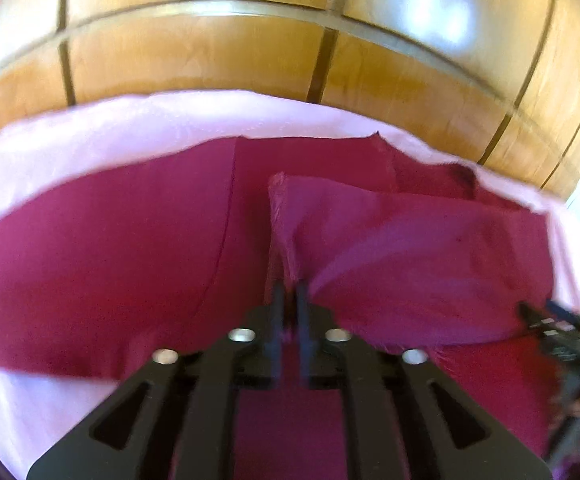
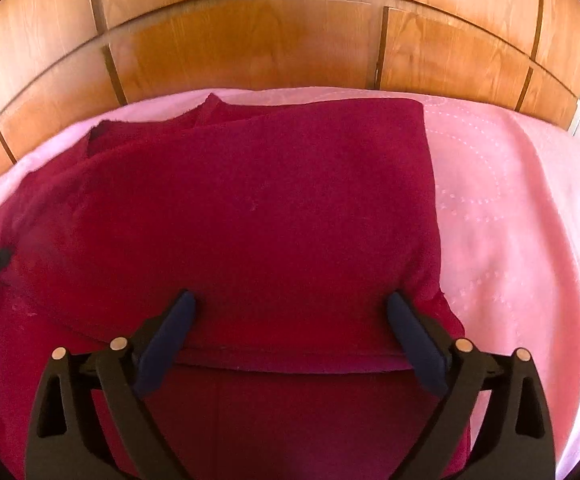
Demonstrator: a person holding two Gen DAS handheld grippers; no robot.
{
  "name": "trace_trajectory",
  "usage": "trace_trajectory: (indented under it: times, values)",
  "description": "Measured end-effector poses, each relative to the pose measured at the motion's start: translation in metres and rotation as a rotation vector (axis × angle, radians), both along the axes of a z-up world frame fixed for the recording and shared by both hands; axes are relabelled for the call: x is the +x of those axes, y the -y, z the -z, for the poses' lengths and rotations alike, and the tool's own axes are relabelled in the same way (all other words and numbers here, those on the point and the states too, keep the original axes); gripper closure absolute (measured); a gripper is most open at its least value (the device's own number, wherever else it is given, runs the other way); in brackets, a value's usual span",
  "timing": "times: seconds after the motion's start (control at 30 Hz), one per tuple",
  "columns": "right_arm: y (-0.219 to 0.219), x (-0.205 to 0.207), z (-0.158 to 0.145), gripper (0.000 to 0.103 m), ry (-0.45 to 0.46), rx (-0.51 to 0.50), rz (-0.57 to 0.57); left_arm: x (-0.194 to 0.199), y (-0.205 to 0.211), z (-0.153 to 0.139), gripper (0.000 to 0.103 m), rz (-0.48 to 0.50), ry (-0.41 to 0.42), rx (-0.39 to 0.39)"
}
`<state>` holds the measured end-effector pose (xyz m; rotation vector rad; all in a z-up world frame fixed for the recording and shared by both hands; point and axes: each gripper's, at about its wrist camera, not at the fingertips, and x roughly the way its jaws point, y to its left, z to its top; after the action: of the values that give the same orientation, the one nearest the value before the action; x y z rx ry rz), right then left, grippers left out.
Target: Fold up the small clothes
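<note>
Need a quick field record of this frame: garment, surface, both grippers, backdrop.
garment: dark red cloth, partly folded, one flap laid over the rest
surface: pink bedspread with stitched dotted pattern
left gripper: jaws narrow, a raised edge of the cloth between the fingers; contact unclear through blur
right gripper: jaws wide open above the folded flap, holding nothing
backdrop: wooden panels behind the bed

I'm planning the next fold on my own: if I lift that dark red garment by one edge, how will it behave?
The dark red garment will probably droop rather than hold shape: the flap at the left gripper hangs in soft creases. It looks light for its size. Its fuzzy surface may cling to the pink bedcover instead of sliding.
</note>
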<state>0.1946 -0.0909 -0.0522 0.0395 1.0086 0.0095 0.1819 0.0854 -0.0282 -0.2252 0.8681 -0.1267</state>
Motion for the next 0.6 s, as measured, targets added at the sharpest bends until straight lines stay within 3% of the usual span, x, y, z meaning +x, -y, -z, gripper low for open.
trace_trajectory:
  times: [0.03, 0.07, 0.1, 0.23, 0.4, 0.6]
  values:
    - [0.001, 0.0, 0.0, 0.004, 0.0, 0.001, 0.001, -0.005, -0.007, -0.001, 0.061, -0.023, 0.001, -0.044]
    - [0.002, -0.001, -0.001, 0.003, 0.001, 0.0, 0.002, -0.013, -0.017, -0.003, 0.051, -0.049, 0.017, -0.101]
    - [0.001, -0.002, -0.001, 0.003, 0.002, -0.003, 0.001, -0.021, -0.027, -0.005, 0.048, -0.069, 0.034, -0.148]
    - [0.004, -0.003, -0.003, 0.003, 0.005, 0.017, 0.001, -0.056, -0.079, -0.015, 0.019, -0.147, 0.04, -0.282]
    - [0.003, -0.003, -0.003, 0.003, 0.007, 0.015, 0.001, -0.1, -0.173, -0.022, 0.016, -0.378, 0.06, -0.33]
    - [0.0, -0.002, -0.002, 0.003, 0.008, 0.006, 0.003, -0.152, -0.3, -0.012, 0.016, -0.745, 0.054, -0.378]
